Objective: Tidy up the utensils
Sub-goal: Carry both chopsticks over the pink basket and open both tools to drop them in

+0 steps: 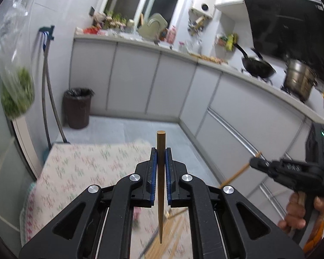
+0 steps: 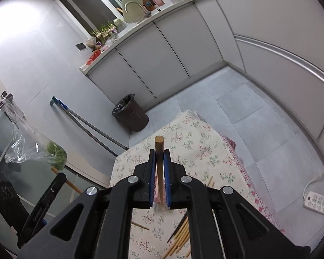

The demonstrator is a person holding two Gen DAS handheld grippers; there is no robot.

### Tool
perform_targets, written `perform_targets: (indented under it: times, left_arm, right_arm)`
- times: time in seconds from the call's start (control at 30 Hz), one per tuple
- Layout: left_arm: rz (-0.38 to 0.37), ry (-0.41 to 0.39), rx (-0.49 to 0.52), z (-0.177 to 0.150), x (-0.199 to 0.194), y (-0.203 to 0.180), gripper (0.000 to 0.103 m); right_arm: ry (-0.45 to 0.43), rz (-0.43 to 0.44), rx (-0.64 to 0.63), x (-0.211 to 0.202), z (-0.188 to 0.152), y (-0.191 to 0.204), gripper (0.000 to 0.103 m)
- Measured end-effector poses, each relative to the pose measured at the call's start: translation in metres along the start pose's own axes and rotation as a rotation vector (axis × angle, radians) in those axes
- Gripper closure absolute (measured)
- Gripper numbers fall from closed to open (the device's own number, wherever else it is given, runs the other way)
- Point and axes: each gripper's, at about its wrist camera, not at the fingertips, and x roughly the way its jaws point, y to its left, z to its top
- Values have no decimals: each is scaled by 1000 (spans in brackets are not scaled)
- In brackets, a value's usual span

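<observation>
The left gripper (image 1: 161, 157) is closed on one chopstick (image 1: 161, 183), and the right gripper (image 2: 159, 157) is closed on another (image 2: 159, 168) — each stick runs straight out along its gripper's fingers, thick butt end poking past the fingertips, thin tip pointing back toward the camera. Both are lifted clear above the table (image 2: 205, 151), which carries a floral cloth. The rest of the chopsticks lie on that cloth below and near, a loose pile (image 2: 181, 235) just right of the right gripper's frame, with a stray one (image 2: 140, 225) to its left. In the left view the right gripper (image 1: 256, 161) appears off to the right, its stick (image 1: 235, 176) slanting down and left, well apart from the left one. So the coming move likely turns on bringing two long axes parallel — the held sticks now point different ways, and pairing them, or laying them with the pile, means turning one wrist until they line up. Neither hand looks clearly nearer the pile.
</observation>
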Motion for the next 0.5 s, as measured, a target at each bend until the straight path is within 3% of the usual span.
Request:
perform_targets:
  times: [0.27,0.5]
  left_arm:
    - [107,-63,-21,26,41,23,96]
    - [161,-38,-65,6,92,52,96]
  right_arm:
    - [-3,12,-47,30,19,23,95]
    - [35,22,-86,70,15,38,95]
